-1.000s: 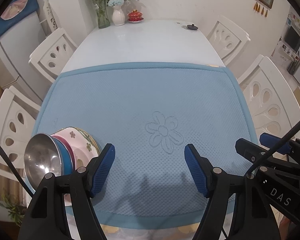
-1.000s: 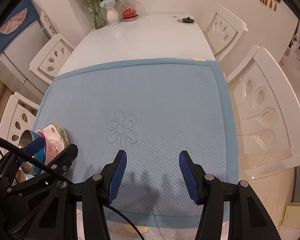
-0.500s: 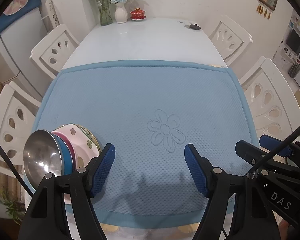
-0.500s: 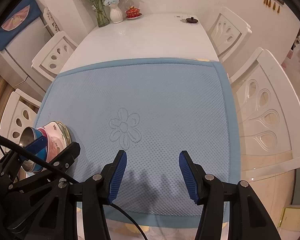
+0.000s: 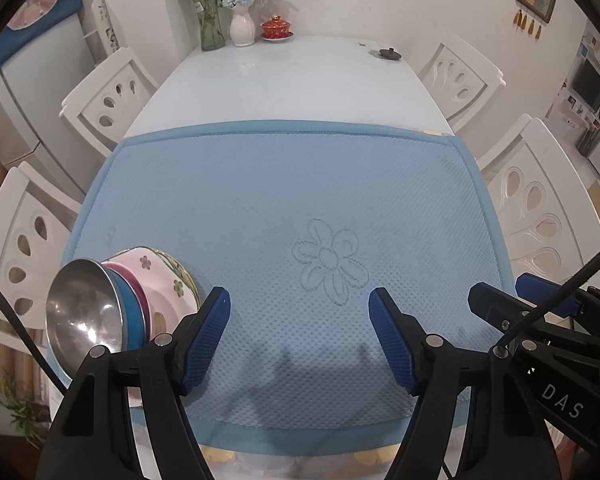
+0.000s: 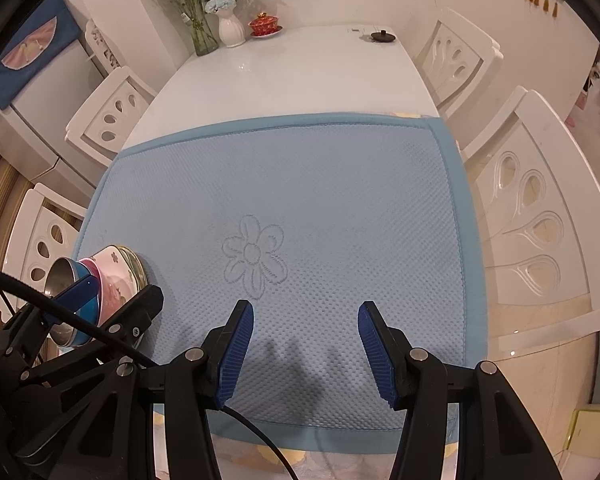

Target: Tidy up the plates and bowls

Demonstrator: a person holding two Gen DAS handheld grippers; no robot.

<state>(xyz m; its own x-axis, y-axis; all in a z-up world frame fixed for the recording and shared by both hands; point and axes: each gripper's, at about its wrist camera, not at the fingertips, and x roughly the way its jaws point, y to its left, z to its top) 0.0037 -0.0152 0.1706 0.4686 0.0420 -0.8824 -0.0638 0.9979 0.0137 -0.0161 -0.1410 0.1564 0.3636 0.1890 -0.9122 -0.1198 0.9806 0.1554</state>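
A stack of dishes sits on the front left corner of the blue mat (image 5: 284, 200). A steel bowl (image 5: 84, 312) is on top, tilted toward me, over a blue bowl (image 5: 130, 312), a pink bowl (image 5: 140, 266) and a floral plate (image 5: 182, 284). My left gripper (image 5: 299, 300) hangs open just right of the stack, with nothing between its blue pads. My right gripper (image 6: 306, 310) is open over the mat's front middle, also empty. In the right wrist view the stack (image 6: 112, 276) is partly hidden behind the left gripper's fingers.
The white table (image 5: 284, 80) runs on beyond the mat. At its far end stand a glass vase (image 5: 212, 28), a white vase (image 5: 242, 30), a red lidded cup (image 5: 276, 28) and a small black lid (image 5: 389, 53). White chairs (image 5: 540, 216) line both sides.
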